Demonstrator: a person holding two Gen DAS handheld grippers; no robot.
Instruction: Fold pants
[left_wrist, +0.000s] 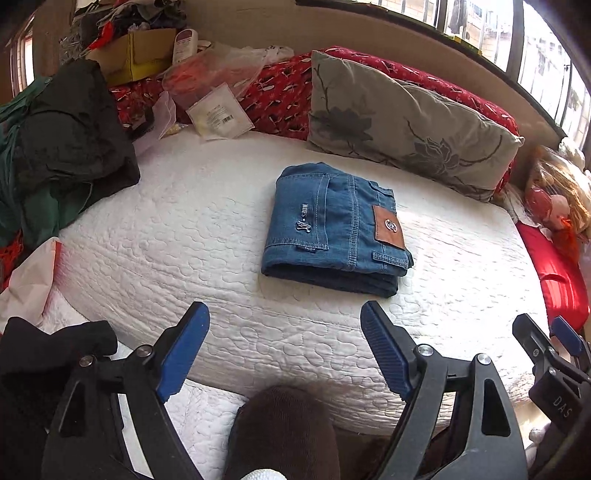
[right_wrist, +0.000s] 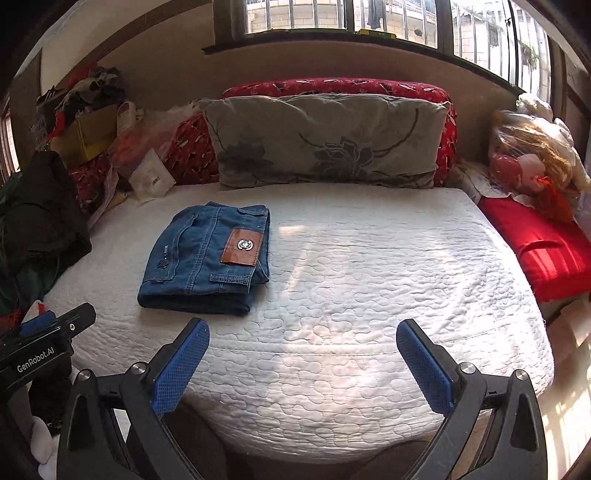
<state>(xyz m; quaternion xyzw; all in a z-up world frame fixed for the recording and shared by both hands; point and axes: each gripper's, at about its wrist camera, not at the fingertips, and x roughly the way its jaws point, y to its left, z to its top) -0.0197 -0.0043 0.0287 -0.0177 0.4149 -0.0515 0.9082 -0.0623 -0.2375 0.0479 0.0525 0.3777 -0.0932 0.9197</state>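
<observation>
hovering spread-fingered, both grippers (left_wrist: 284, 350) (right_wrist: 303, 365) face folded jeans (left_wrist: 334, 229).

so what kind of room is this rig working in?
Most likely a lived-in bedroom: a white quilted mattress with a floral pillow at its head under a barred window, and clothes piled on one side. The folded jeans lie on the mattress.

Blue denim jeans (left_wrist: 332, 229) with matt brown leather patch (left_wrist: 388, 228), white quilted cloth mattress cover (left_wrist: 184, 236), grey printed cloth pillow (left_wrist: 406, 122), crinkly clear plastic bag (left_wrist: 210, 74), ribbed blue rubbery gripper pads (left_wrist: 386, 354), yellow cardboard box (left_wrist: 136, 55)
</observation>
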